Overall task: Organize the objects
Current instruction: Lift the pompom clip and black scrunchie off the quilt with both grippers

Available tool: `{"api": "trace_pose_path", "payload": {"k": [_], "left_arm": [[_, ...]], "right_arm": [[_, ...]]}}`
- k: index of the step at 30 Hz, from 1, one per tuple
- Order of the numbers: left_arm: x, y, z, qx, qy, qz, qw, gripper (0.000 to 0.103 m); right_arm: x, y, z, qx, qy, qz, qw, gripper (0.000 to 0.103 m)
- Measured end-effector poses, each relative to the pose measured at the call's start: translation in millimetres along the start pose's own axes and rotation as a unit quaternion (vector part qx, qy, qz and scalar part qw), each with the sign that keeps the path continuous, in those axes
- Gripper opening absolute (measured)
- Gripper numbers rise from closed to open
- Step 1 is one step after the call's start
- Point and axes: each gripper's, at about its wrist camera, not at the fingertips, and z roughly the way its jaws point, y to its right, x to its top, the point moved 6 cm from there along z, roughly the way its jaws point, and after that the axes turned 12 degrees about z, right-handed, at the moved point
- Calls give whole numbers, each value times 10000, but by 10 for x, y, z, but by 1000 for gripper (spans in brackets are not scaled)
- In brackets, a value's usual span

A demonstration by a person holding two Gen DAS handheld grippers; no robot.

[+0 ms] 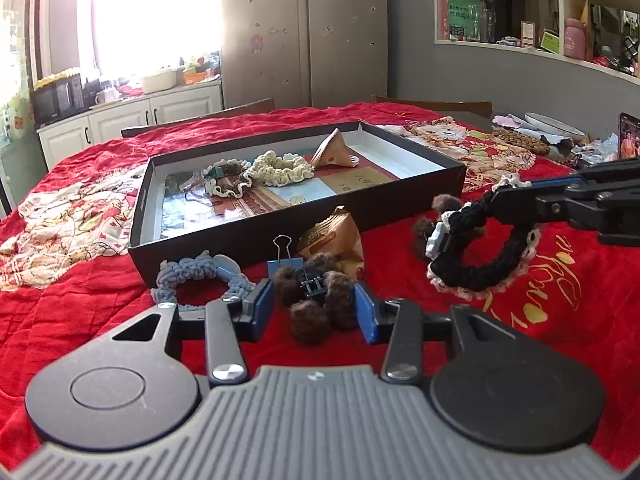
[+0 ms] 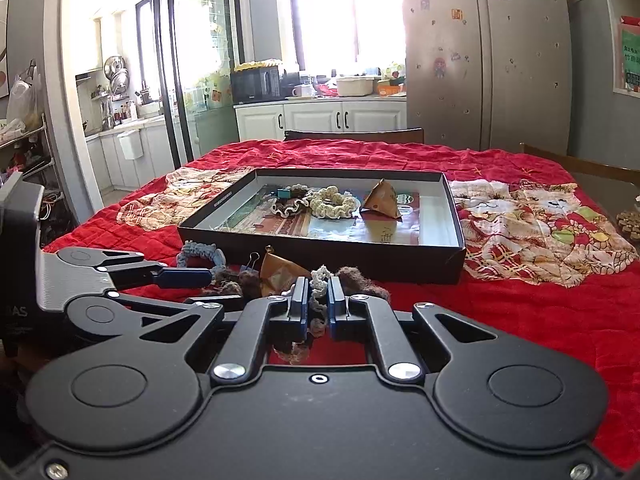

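Two grippers work over the red-covered surface (image 1: 540,320). From the left wrist view, the left gripper (image 1: 315,307) stands spread wide, its blue pads on either side of a brown pom-pom hair tie (image 1: 316,300) lying on the cloth, apparently not yet pinching it. Just past it at 12 o'clock sit a blue binder clip (image 1: 284,264) and a gold triangular packet (image 1: 336,240); at 10 o'clock lies a grey-blue scrunchie (image 1: 192,276). At 2 o'clock the right gripper (image 1: 496,196) is clamped on a black scrunchie with pale lace trim (image 1: 472,256), lifted clear of the cloth. Farther out at 12 o'clock the black tray (image 1: 452,178) holds a cream scrunchie (image 1: 276,168), a darker scrunchie (image 1: 226,182) and another triangular packet (image 1: 332,152).
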Motion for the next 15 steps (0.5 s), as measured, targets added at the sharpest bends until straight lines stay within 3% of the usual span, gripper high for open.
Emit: {"api": "trace_pose_path", "payload": {"k": [4,7,11,13,15], "left_arm": [[-1,6,61,-42,-70,-126,9999,60],[-5,-16,92,-15,-110,-221,9997,42],[-9,-37,81,-10,-115,-295,9995,40],[-4,-23,64,-28,-81,-263,9996,32],[16,-5,33,-26,-37,-225,9997,31]], "right_arm": [[-14,-5,4,7,-13,-6,10000,9],[-22,-9,3,14,-21,-12,10000,9],[-30,-30,4,42,-27,-34,10000,9],[-32,-38,2,55,-24,-40,10000,9],[-26,-46,-4,57,-11,-52,10000,9]]}}
